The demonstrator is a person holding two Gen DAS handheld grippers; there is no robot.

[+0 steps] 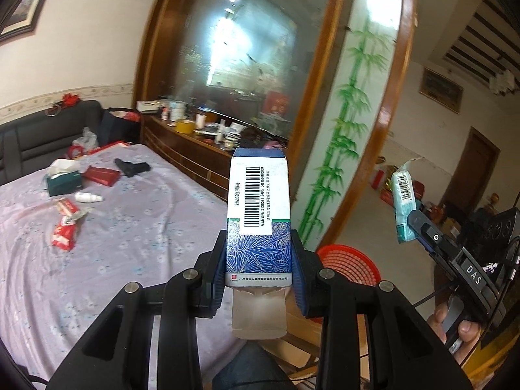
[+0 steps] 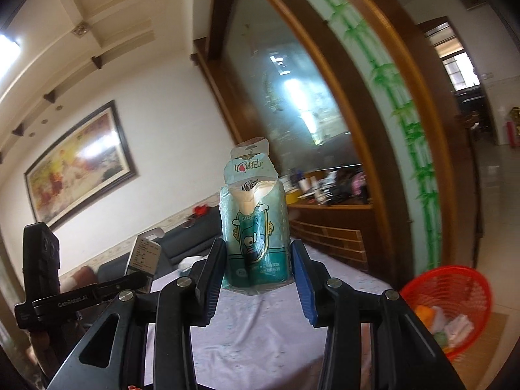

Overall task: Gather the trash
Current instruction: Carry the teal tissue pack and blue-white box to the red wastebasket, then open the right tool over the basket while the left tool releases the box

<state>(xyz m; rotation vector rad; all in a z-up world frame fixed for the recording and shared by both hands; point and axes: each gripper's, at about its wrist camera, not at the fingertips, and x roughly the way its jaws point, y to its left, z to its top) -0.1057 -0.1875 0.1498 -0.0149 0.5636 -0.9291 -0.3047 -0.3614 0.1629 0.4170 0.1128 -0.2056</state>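
My left tool [image 1: 260,256] is clamped on a blue-and-white medicine box [image 1: 258,208], upright and barcode-side up, above the near edge of the worktop's lilac floral cloth [image 1: 136,237]. My right tool [image 2: 258,269] grips a teal tissue pack [image 2: 255,240] — its blue pads sit against the pack's sides, the top of the pack torn open. The red mesh basket [image 2: 455,295] stands on the floor to the right, already holding scraps. Far left on the cloth more litter waits — red-and-white wrappers [image 1: 65,234], a small white bottle [image 1: 87,197], a green tissue box [image 1: 63,183], a red packet [image 1: 102,175] and a black toy pistol [image 1: 131,167].
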